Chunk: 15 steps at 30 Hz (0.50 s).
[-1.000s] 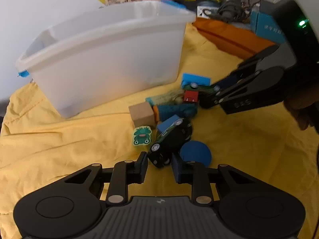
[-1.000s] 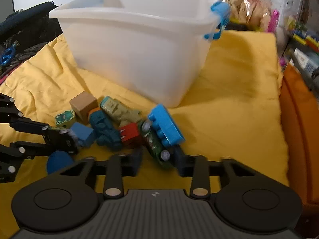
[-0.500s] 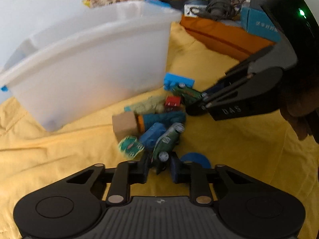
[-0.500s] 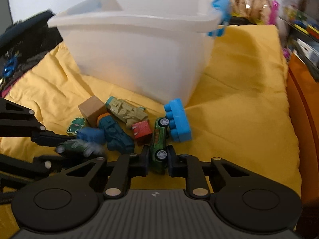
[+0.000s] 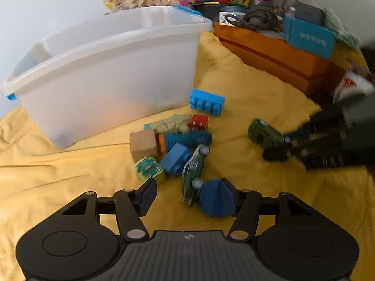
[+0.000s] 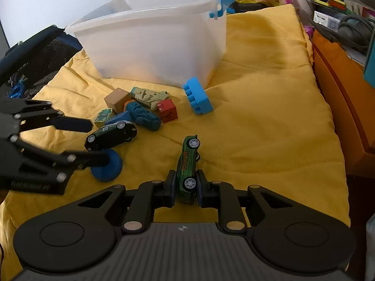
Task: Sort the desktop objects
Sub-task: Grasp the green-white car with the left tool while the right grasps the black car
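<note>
- Left-wrist view: right tool (image 5: 284,144) is motion-blurred at the right edge; its fingertips can't be made out there, only a green car (image 5: 264,133) at its tip.
- Bin (image 5: 105,70) interior is hidden by its frosted walls in both views; can't tell what's in it.
- Far clutter past the orange box (image 5: 269,51) is too small and smeared to identify.
- Right tool (image 6: 185,186): fingers pressed onto the green car (image 6: 187,164), pinching it by the sides at the rear wheel, nose pointing away. Car is green with orange lettering and grey wheels. Can't tell whether it touches the yellow cloth (image 6: 269,128).
- Left tool (image 5: 187,196): fingers spread, gripping nothing. A dark car (image 5: 193,173) lies on its side between them, nearer the right finger. In the right-wrist view the same dark car (image 6: 111,135) looks black-green with a white label.
- Blue disc (image 5: 214,202) sits against the left tool's right finger, partly covered by it.
- Loose pile just in front of the bin: wood cube (image 5: 143,142), frog block (image 5: 148,169), small blue brick (image 5: 175,159), teal figure (image 5: 187,139), tan figure (image 5: 171,124), red cube (image 5: 198,123). All are touching or nearly so.
- Big blue brick (image 5: 207,101) lies a little apart, by the bin's corner.
- Everything rests on the yellow cloth; the surface under it isn't visible.
</note>
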Each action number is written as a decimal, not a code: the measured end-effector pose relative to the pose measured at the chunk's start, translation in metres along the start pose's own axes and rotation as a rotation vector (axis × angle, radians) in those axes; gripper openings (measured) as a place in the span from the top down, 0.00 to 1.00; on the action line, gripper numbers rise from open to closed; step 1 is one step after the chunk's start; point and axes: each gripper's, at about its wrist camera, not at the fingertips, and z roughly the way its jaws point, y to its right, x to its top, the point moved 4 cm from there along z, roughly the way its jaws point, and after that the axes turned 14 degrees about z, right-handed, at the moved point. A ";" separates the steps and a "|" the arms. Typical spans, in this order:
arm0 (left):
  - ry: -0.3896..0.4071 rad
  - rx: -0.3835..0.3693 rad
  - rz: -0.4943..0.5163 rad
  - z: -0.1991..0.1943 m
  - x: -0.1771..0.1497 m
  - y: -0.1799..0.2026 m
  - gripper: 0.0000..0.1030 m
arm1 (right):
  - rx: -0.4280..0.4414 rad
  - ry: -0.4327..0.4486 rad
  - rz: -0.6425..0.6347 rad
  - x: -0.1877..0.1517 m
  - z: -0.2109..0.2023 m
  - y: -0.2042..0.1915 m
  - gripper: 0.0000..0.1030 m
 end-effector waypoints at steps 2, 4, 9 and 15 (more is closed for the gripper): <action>-0.005 -0.017 -0.002 0.007 0.005 0.001 0.54 | -0.002 0.002 0.000 0.000 -0.001 -0.001 0.81; -0.007 -0.036 -0.008 0.011 0.008 0.003 0.68 | -0.001 0.004 -0.005 0.000 -0.002 -0.002 0.81; -0.009 -0.032 -0.008 0.009 0.006 0.004 0.74 | 0.002 0.015 -0.003 -0.001 -0.005 -0.003 0.81; 0.023 -0.009 -0.058 -0.015 0.005 -0.012 0.79 | 0.014 0.063 -0.018 0.007 -0.014 -0.009 0.81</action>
